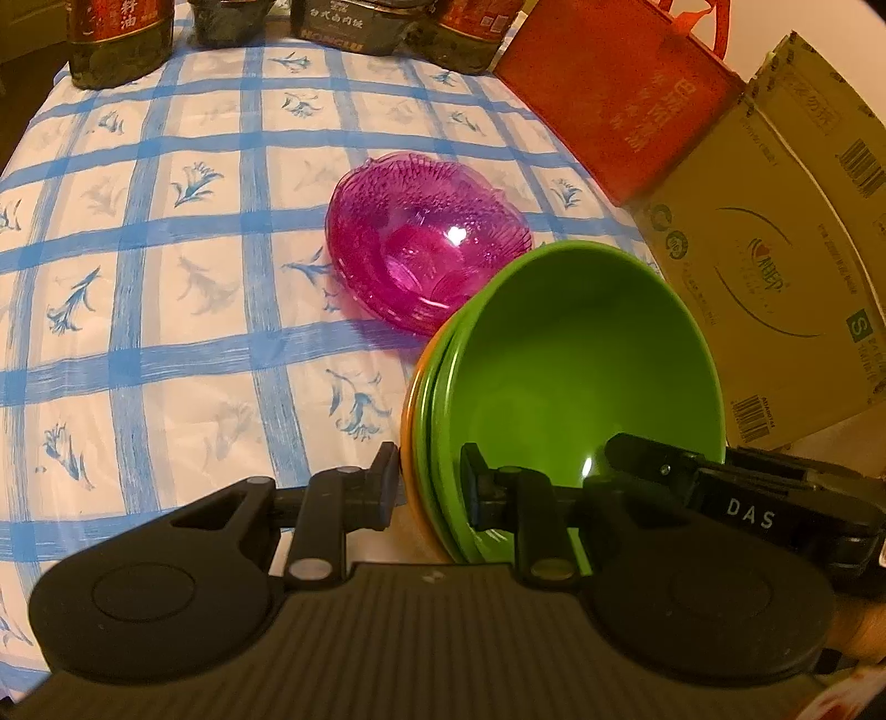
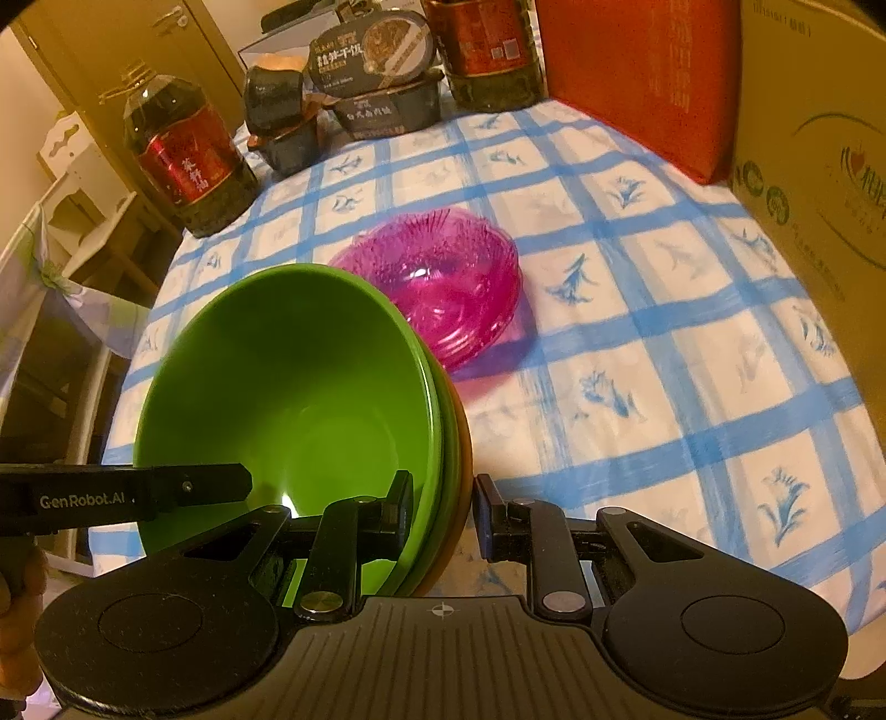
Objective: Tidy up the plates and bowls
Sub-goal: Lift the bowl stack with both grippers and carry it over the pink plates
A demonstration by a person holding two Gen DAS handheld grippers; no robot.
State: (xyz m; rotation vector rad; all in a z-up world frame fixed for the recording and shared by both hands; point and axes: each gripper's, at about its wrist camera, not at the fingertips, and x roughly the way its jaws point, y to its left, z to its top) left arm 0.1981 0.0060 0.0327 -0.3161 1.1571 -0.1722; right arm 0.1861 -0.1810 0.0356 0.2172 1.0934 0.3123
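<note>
Left wrist view: both grippers clamped on one tilted bowl stack.
Left gripper [image 1: 431, 487] and right gripper [image 2: 443, 512] jaws pinch opposite rims of the green bowls [image 1: 570, 354]; pink glass bowl [image 1: 426, 243] sits just behind on the checked bench [image 1: 138, 277].

A home dining corner, used partly for storage.

The worktop [image 2: 637, 343] wears a blue-checked plastic cloth with a flower print. Along its far edge stand large cooking oil bottles [image 2: 185, 160], boxed instant meals [image 2: 376, 61], a red gift bag [image 2: 642, 72] and a cardboard carton [image 2: 819, 166]. Beside it are a white carved chair [image 2: 77, 183] and wooden cupboard doors [image 2: 111, 50].
</note>
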